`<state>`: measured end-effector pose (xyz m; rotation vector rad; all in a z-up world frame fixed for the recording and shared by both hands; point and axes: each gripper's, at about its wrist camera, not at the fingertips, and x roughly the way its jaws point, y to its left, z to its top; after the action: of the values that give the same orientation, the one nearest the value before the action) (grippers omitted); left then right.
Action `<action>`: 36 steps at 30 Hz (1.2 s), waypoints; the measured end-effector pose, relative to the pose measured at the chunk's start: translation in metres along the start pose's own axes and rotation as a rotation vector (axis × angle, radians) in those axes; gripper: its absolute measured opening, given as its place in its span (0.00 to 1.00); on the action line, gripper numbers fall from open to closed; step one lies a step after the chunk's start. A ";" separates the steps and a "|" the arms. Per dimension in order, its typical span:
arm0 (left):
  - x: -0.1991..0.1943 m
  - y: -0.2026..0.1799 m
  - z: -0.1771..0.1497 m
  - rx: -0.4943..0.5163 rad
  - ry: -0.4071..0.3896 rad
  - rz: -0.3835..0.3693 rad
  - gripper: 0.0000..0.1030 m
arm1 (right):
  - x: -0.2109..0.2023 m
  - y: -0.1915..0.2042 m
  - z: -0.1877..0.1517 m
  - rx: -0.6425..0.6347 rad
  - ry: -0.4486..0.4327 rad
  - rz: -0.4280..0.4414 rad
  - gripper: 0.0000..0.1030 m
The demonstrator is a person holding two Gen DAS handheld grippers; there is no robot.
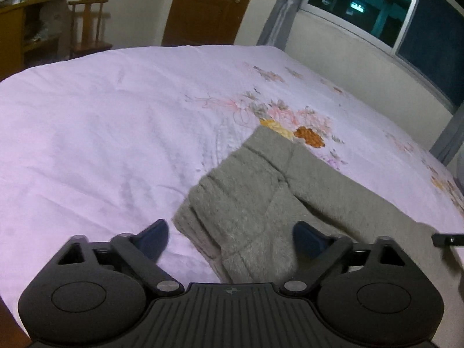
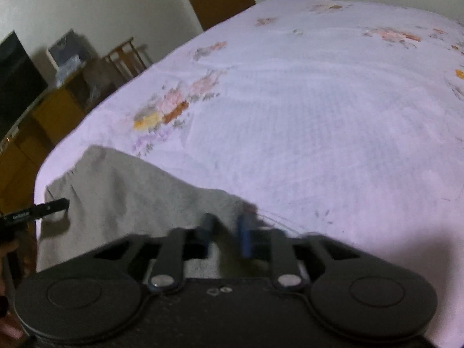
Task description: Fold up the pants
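Note:
Grey fleecy pants (image 1: 255, 203) lie on the pale pink bedspread (image 1: 101, 133), bunched at the near end, with a leg running off to the right. My left gripper (image 1: 230, 240) is open just above the bunched end, its blue fingertips (image 1: 158, 239) either side of the cloth. In the right wrist view the pants (image 2: 121, 191) lie at the lower left. My right gripper (image 2: 224, 232) has its blue fingers (image 2: 245, 236) close together with grey cloth between them; the view is blurred. The tip of the other gripper (image 2: 43, 208) shows at the left edge.
The bedspread has flower embroidery (image 1: 290, 121). Beyond the bed are a wooden door (image 1: 208, 5), a wooden chair (image 1: 87, 26), a shelf unit (image 1: 23, 29), a window (image 1: 406, 14) with grey curtains, and a dark screen (image 2: 17, 84).

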<state>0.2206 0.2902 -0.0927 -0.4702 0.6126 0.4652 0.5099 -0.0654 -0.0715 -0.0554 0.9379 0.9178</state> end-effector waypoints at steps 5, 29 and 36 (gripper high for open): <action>-0.004 -0.007 -0.006 0.053 -0.009 0.035 0.76 | 0.006 0.022 -0.002 -0.148 -0.021 -0.224 0.00; -0.090 -0.144 -0.083 0.260 -0.073 -0.190 0.97 | -0.349 -0.062 -0.357 0.978 -0.813 -0.384 0.32; -0.103 -0.214 -0.119 0.389 -0.019 -0.265 0.97 | -0.385 -0.091 -0.462 1.301 -0.980 -0.350 0.33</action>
<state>0.2103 0.0271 -0.0543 -0.1708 0.5950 0.0926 0.1662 -0.5652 -0.1132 1.1960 0.4097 -0.1648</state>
